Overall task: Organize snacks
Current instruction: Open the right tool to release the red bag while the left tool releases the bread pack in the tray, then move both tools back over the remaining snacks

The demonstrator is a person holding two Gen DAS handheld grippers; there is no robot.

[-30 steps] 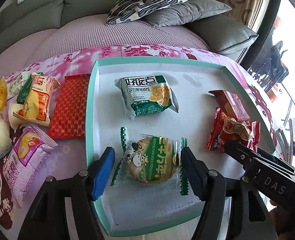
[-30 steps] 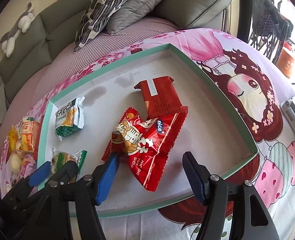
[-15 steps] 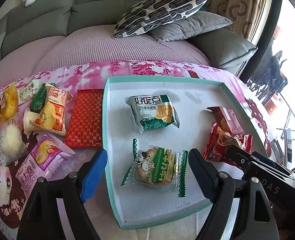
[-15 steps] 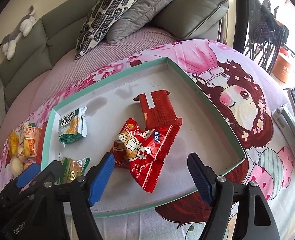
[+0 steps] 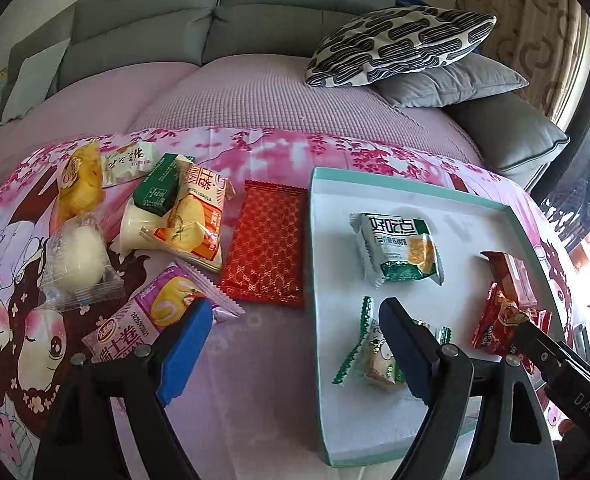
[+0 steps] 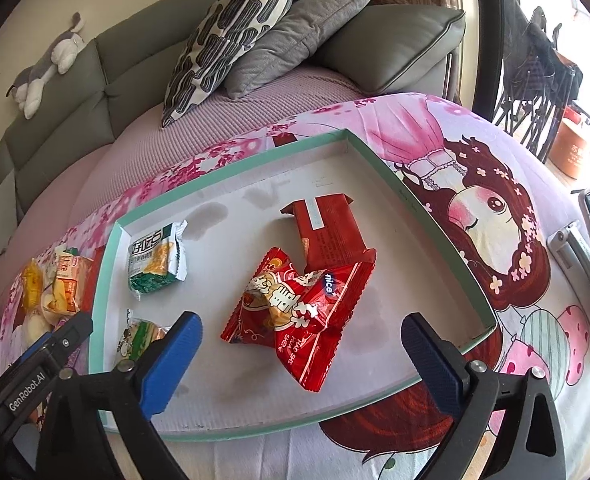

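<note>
Left gripper point(image 5: 291, 344) had just been opening, fingers wide, nothing between them, over the tray point(image 5: 415, 192) edge. Right gripper point(image 6: 301, 356) likewise spread wide, empty, the red snack bag point(image 6: 295, 308) lying in the tray beyond it.

— The packets?
— Glossy plastic film: the red bag point(image 6: 295, 312) crinkled and shiny, the bun wrap point(image 5: 77, 264) clear.
— The tray point(image 6: 379, 168)?
— Matt card.
— Underneath?
— Printed cloth point(image 6: 447, 136); upper frame, ribbed sofa cover point(image 5: 255, 96).
</note>
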